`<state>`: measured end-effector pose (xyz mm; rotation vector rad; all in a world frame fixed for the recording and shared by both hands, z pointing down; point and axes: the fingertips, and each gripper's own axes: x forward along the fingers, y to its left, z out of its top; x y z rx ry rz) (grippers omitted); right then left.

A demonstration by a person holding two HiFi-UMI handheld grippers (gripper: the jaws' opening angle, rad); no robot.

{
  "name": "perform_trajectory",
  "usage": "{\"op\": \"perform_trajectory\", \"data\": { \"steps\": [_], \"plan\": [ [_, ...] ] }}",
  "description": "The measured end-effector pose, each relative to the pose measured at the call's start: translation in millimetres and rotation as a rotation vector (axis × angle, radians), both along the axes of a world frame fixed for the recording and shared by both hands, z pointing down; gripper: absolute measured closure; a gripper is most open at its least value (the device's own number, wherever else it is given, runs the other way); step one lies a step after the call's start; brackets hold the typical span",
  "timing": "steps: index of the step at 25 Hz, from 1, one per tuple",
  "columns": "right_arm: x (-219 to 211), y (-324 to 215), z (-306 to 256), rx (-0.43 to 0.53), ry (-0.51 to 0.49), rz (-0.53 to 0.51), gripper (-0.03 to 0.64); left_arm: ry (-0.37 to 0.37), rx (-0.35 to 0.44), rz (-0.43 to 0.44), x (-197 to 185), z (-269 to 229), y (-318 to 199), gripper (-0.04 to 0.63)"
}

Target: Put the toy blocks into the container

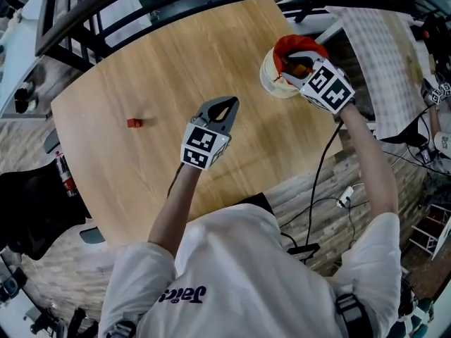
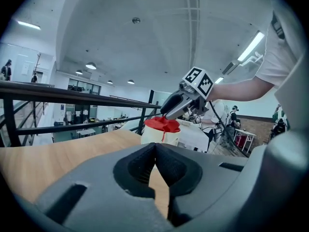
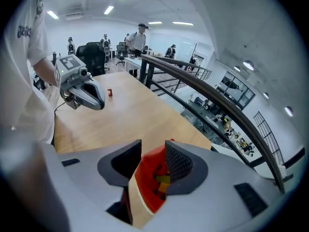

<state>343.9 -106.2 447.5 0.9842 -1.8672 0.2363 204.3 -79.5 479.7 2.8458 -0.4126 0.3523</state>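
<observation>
A cream container [image 1: 273,77] with a red rim stands at the table's far right edge. My right gripper [image 1: 293,65] hangs over its mouth. In the right gripper view its jaws [image 3: 152,159] stand apart with nothing between the pads. Through the gap I see the container's red inside [image 3: 147,180] and yellow and orange blocks [image 3: 163,182] lying in it. One small red block [image 1: 134,123] sits alone on the table's left side, also in the right gripper view as the red block [image 3: 109,92]. My left gripper [image 1: 227,105] hovers over the table's middle, shut and empty [image 2: 155,150].
The round wooden table [image 1: 176,62] ends at a dark metal railing [image 1: 106,13] at the back. A checkered sheet [image 1: 380,55] lies right of the container. Cables [image 1: 320,182] trail on the floor at the right, and a black chair [image 1: 32,210] stands at the left.
</observation>
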Motion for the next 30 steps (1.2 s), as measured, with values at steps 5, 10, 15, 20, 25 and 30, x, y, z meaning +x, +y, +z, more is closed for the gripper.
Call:
{"op": "perform_trajectory", "data": {
  "steps": [5, 10, 15, 20, 25, 30],
  "plan": [
    [-77.5, -3.9, 4.1, 0.029, -0.059, -0.125, 0.472, -0.009, -0.021, -0.125, -63.3, 5.1, -16.1, 0.589],
    [-157.5, -11.4, 26.9, 0.014, -0.096, -0.258, 0.472, -0.019, -0.028, -0.251, -132.1, 7.9, -26.2, 0.589],
    [-236.4, -20.6, 45.3, -0.02, -0.141, -0.375, 0.472, -0.035, -0.034, -0.365, -198.6, 11.1, -28.7, 0.589],
    [-308.2, -35.8, 68.0, -0.034, -0.191, -0.452, 0.472, -0.061, -0.05, -0.486, -268.4, 29.2, -28.5, 0.589],
    [-359.1, -49.7, 98.6, -0.07, -0.265, -0.46, 0.472, -0.072, -0.08, -0.584, -319.2, 44.6, -23.4, 0.589],
    [-404.0, -66.4, 130.5, -0.106, -0.308, -0.463, 0.472, -0.079, -0.105, -0.647, -353.2, 57.4, -26.0, 0.589]
  ]
}}
